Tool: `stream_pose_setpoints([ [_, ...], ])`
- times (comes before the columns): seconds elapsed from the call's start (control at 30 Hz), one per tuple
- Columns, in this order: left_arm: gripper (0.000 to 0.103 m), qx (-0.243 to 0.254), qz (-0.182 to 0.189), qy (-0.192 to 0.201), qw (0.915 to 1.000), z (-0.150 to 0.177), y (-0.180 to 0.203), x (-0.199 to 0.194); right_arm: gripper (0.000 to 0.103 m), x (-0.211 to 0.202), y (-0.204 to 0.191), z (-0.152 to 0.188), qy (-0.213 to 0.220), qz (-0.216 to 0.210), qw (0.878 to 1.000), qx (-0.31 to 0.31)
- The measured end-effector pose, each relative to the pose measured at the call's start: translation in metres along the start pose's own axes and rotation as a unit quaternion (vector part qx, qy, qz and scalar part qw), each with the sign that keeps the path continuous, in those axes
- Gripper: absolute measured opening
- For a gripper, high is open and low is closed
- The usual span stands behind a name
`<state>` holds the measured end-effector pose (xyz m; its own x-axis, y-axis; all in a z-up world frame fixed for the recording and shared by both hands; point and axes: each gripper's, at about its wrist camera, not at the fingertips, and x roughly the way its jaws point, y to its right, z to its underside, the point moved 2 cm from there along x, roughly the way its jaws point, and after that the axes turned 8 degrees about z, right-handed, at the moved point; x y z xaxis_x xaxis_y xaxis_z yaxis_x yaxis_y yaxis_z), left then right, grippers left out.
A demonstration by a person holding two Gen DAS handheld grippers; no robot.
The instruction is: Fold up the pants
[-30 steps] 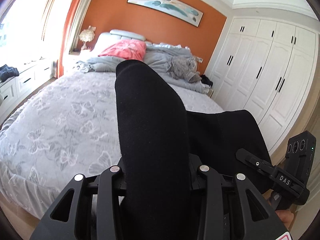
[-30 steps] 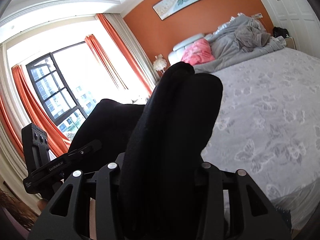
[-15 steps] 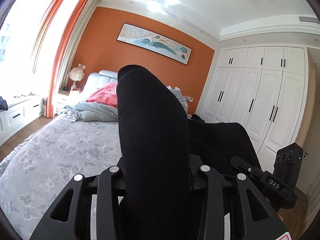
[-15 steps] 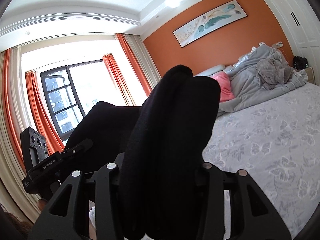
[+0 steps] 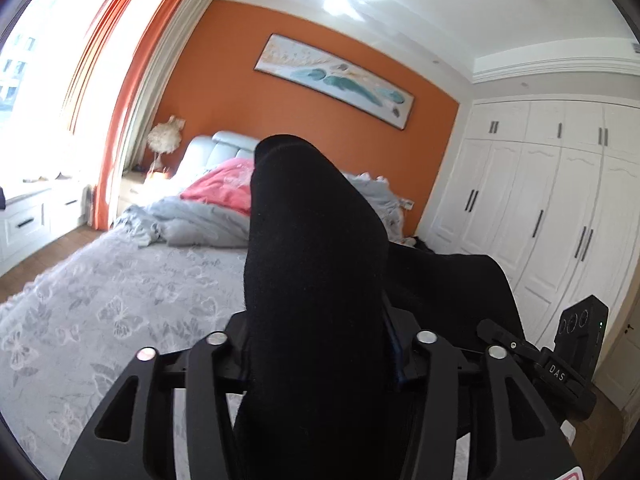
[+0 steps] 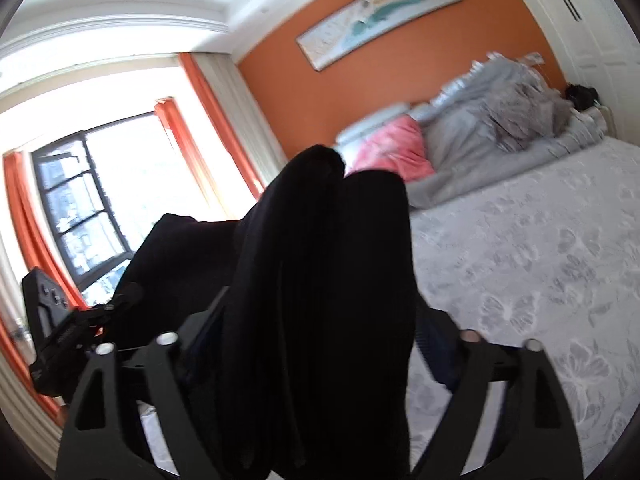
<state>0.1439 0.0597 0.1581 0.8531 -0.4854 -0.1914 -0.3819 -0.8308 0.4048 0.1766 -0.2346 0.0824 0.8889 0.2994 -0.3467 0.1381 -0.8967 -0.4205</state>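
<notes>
Black pants (image 5: 316, 280): bunched between the jaws of both grippers, draped over and ahead of the fingers. Left gripper (image 5: 320, 360): jaws just opening, gap beside the cloth, released. Right gripper (image 6: 320, 344): jaws just opening, wide, released. Grey bed (image 5: 100, 300): beyond the fingers

A grey butterfly-print bed (image 5: 120, 304) fills the room. At its head edge lie a pink pillow (image 5: 224, 194) and a rumpled grey duvet (image 6: 500, 120). A long painting (image 5: 334, 80) hangs on the orange wall, with white wardrobes (image 5: 540, 208) alongside.
</notes>
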Motion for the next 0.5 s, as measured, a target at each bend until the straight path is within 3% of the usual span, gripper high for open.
stream_pose_setpoints([
  [0.03,0.098,-0.015,-0.025,-0.013,0.9995,0.019,-0.018,0.019,0.093,0.025,0.023,0.021,-0.026,0.057,0.998,0.0],
  [0.07,0.098,-0.025,-0.056,-0.031,0.9976,0.04,-0.038,0.038,0.092,0.046,0.046,0.046,-0.063,0.11,0.992,-0.003],
  [0.1,0.098,-0.027,-0.088,-0.067,0.9935,0.065,-0.059,0.061,0.085,0.059,0.066,0.068,-0.094,0.149,0.984,-0.004],
  [0.13,0.097,-0.026,-0.113,-0.109,0.9872,0.089,-0.079,0.078,0.08,0.064,0.083,0.09,-0.121,0.169,0.978,0.004],
  [0.17,0.093,-0.032,-0.148,-0.16,0.9755,0.115,-0.1,0.091,0.079,0.063,0.093,0.107,-0.14,0.158,0.977,0.018],
  [0.2,0.09,-0.046,-0.161,-0.198,0.9658,0.137,-0.118,0.096,0.079,0.058,0.099,0.118,-0.148,0.134,0.979,0.035],
  [0.23,0.088,-0.066,-0.148,-0.217,0.9626,0.154,-0.13,0.094,0.079,0.055,0.101,0.125,-0.151,0.121,0.98,0.044],
  [0.4,0.09,-0.139,-0.125,-0.219,0.9575,0.179,-0.151,0.079,0.083,0.071,0.091,0.135,-0.177,0.099,0.978,0.042],
  [0.5,0.091,-0.171,-0.109,-0.233,0.9513,0.181,-0.156,0.092,0.09,0.092,0.101,0.141,-0.198,0.108,0.971,0.085],
])
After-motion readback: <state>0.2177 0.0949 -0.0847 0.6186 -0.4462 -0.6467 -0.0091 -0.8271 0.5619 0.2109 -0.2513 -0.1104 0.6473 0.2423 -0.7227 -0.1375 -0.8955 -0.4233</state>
